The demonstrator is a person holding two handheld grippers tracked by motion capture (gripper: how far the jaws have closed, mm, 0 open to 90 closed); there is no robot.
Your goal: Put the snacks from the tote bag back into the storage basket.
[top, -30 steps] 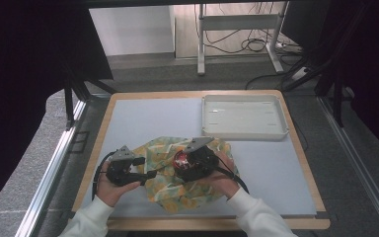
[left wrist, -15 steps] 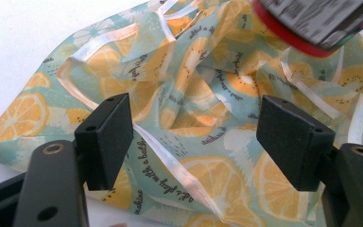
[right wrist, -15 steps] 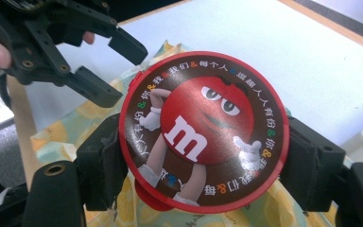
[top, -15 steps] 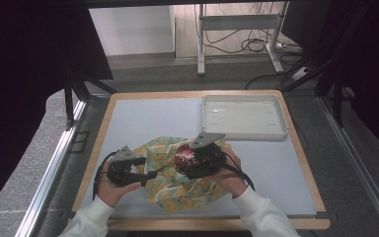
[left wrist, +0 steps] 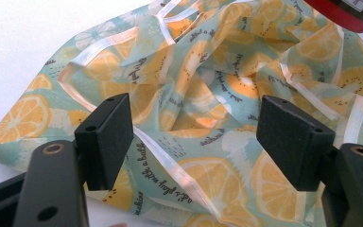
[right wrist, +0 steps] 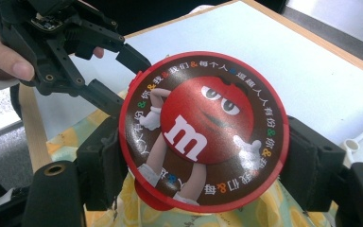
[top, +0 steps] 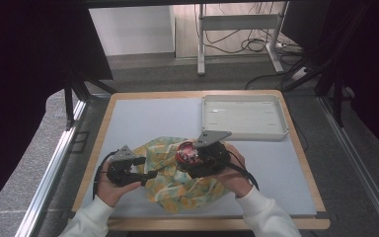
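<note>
Tin (right wrist: 203,130), red and round with a cartoon candy on the lid, clamped rim to rim in the right gripper (right wrist: 203,163). Rose a little off the lemon-print cloth (left wrist: 194,71) within the last second and drifted slightly toward the white tray (top: 244,132); sat lower among the folds before. Hung above the crumpled cloth near the front of the table (top: 143,118), seemingly clear of it. Left gripper (left wrist: 198,137) released, jaws wide, low over the cloth's edge, gripping nothing. Probably meant the tin was unwrapped and free to carry, perhaps to the tray; only a guess.
</note>
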